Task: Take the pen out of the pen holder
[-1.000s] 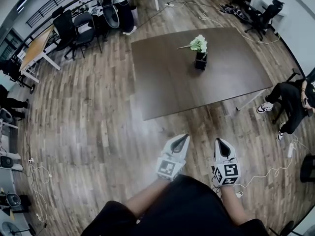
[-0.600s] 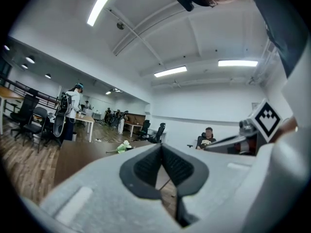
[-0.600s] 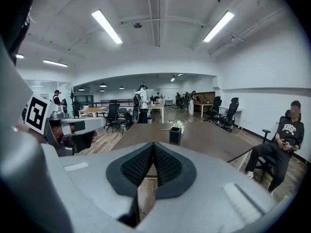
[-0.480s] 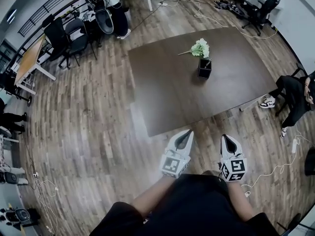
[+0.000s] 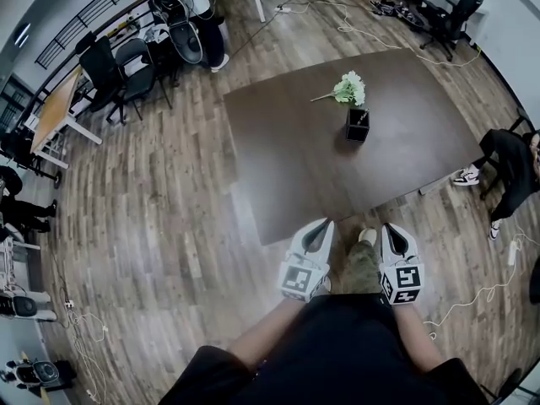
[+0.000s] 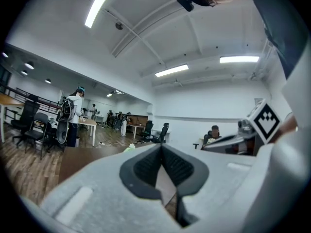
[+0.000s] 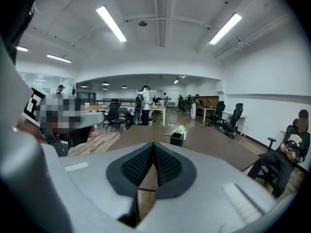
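Brown desk [image 5: 295,159]: my landmark. I see a dark wooden top on a plank floor [image 5: 152,226], most of the top bare in the head view.
Pen holder [image 5: 358,125]: small black square box, upright on the desk toward its far right part, in from every edge.
Pen: I see only a thin pale sliver at the mouth of the pen holder in the head view. It is too small for me to be sure it is the pen.
Flowers [image 5: 348,89]: pale green-white bunch lying on the desk just behind the pen holder, stem toward the desk's far left. I cannot tell whether the bunch touches the box.
Left tool [image 5: 324,224]: held off the desk, with its tip at the desk's near edge in the head view. In its own view the dark ribbed pads meet at the tips, with nothing between them.
Right tool [image 5: 391,226]: beside the left one, just short of the desk's near edge. Its jaws are together and empty, and its view looks along the desk to the pen holder, well apart from it.
Shoe [image 5: 364,236]: light-coloured, below an olive trouser leg, on the floor between my two tools at the desk's near edge.
Seated person [image 5: 510,163]: in dark clothes, just off the desk's right corner.
Office chairs [image 5: 126,62]: black, grouped well beyond the desk's far left corner.
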### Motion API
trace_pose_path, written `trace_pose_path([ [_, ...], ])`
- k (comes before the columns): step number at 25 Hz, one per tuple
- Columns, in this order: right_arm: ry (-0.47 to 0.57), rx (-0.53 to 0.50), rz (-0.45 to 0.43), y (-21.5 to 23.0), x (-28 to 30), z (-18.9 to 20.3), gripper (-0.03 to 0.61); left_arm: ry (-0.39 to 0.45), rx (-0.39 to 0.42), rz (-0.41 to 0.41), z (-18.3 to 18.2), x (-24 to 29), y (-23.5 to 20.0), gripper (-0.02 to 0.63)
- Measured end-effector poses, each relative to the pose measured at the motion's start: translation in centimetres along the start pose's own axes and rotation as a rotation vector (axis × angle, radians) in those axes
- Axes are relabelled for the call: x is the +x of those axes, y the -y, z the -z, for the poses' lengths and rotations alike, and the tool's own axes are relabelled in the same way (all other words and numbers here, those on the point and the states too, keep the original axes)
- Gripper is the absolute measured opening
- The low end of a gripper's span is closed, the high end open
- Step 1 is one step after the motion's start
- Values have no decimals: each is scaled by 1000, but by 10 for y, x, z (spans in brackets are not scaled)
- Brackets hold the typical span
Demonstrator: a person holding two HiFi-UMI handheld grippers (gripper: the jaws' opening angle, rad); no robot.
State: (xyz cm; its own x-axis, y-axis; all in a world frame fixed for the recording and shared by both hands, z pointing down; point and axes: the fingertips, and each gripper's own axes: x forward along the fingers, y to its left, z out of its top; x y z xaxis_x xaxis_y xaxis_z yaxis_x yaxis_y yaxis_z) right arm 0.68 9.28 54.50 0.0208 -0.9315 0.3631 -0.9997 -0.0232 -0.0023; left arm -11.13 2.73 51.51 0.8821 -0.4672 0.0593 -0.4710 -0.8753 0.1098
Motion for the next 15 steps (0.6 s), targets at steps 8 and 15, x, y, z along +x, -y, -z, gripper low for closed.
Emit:
trace_pose_path([
  [8,17,-22,-77,30,62,-16,3,-27,20,-1,7,58,-21,3],
  [15,-19,15,-113,93,130,-30,3,-92,-9,-53,23,137,-50,3],
])
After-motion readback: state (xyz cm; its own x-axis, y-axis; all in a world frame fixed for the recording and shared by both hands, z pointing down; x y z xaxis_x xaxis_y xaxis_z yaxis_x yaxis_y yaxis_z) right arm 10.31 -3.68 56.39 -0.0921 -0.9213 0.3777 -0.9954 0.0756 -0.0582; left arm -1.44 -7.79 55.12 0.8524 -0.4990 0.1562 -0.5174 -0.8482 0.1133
